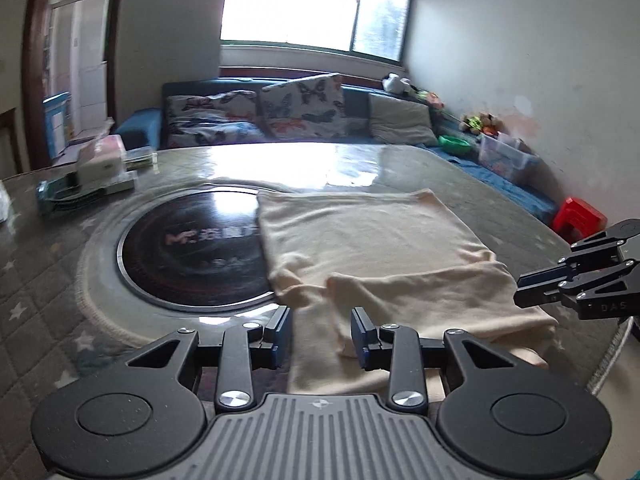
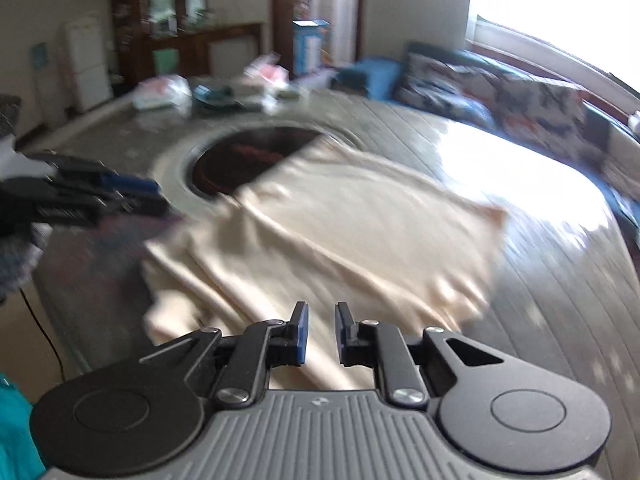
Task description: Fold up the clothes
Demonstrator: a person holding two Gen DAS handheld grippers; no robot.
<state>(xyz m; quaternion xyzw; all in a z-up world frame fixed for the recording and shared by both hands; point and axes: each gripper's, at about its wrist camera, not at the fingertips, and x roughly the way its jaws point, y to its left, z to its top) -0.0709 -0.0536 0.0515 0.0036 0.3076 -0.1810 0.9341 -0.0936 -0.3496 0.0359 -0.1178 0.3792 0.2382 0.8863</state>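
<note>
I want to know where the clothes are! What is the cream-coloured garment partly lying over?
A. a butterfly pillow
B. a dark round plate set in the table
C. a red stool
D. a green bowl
B: in the left wrist view the cream garment overlaps the right edge of the dark round plate set in the table; the stool, pillows and bowl are far from it.

Each wrist camera looks forward and downward along its own fingers, close above the cream garment (image 1: 372, 248). Both share it and the round table (image 1: 120, 320); the left faces twelve o'clock toward the window (image 1: 316, 4).
</note>
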